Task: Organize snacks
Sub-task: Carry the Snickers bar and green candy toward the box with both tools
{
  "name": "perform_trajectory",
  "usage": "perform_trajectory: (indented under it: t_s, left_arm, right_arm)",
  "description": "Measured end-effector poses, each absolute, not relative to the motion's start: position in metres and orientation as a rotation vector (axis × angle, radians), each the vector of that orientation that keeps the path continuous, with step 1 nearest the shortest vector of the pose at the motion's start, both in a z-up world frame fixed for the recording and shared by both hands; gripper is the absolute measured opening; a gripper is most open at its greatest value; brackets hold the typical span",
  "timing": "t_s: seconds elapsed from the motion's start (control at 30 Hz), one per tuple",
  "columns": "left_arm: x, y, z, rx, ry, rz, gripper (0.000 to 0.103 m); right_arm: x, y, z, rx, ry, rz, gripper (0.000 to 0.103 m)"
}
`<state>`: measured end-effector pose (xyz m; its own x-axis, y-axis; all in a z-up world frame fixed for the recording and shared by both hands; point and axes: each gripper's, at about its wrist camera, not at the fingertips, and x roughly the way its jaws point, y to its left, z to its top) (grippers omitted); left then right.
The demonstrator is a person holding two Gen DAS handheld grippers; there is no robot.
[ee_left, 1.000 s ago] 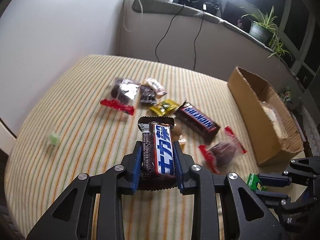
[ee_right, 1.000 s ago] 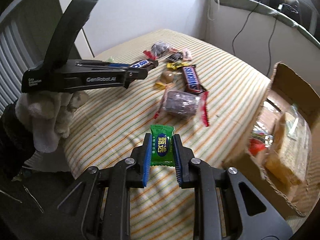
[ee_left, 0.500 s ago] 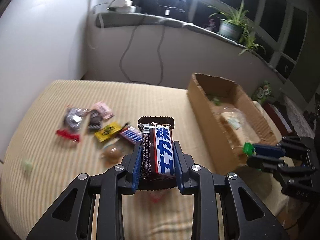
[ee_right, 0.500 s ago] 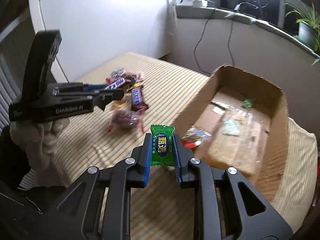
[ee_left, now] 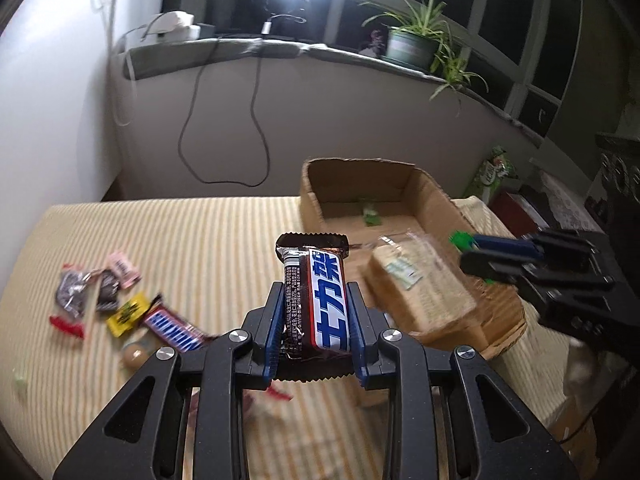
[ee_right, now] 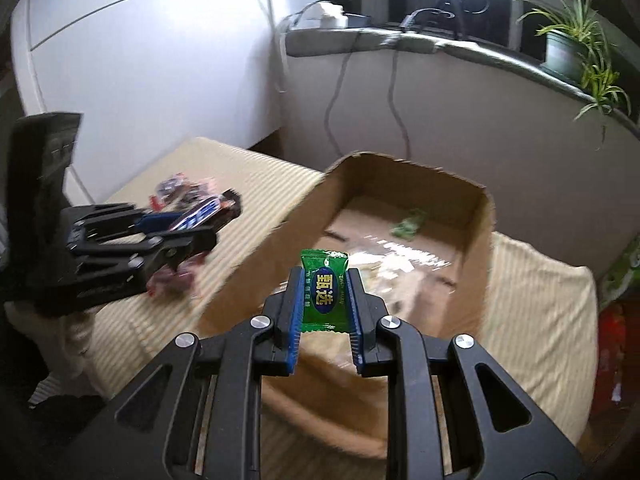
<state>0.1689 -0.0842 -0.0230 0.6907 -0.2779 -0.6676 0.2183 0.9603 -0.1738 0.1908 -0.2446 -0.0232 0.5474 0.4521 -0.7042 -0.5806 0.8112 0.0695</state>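
The left gripper (ee_left: 314,304) is clamped on a chocolate bar (ee_left: 316,300) in a brown wrapper with a blue-and-white label; the bar stands upright between the blue pads, its crimped top edge rising above them. The right gripper (ee_right: 324,300) is clamped the same way on a small green candy (ee_right: 323,292), which also stands upright between its pads.

Both tools hang above a surface covered in a striped cloth (ee_left: 200,240). An open cardboard box (ee_left: 436,196) sits at the right end of that surface, its far wall toward the room's back wall. Inside it lie a clear-wrapped pale packet (ee_left: 420,280) near the front and a small green sweet (ee_right: 408,224) close to the far wall. In the right wrist view the green candy is seen against the box's near end; whether it is already over the opening is hard to judge from this angle.

Toward the left edge of the cloth lies a loose cluster of snacks — a silver-and-black packet with a red end (ee_left: 72,296), a pink sweet (ee_left: 124,268), a yellow sweet (ee_left: 128,312) and a second bar with a blue label (ee_left: 172,328), this last just beside the yellow one. They are blurred, so finer detail is lost.

Behind the box a ledge runs along the wall, bearing a potted plant (ee_left: 412,40), with cables hanging from it.
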Motion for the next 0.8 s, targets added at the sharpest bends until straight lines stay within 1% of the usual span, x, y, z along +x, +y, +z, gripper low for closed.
perform_trajectory:
  t_s: [0.4,0.8]
  left_arm:
    - [0.194,-0.124,-0.029,-0.032,0.779,-0.328,0.027]
    - [0.199,-0.135,-0.035,-0.017,0.798,-0.351,0.027]
  right_arm:
    - [0.264,-0.259,-0.04,-0.208,0.826,0.477,0.021]
    - [0.284,-0.261,-0.05,-0.219,0.845,0.437,0.022]
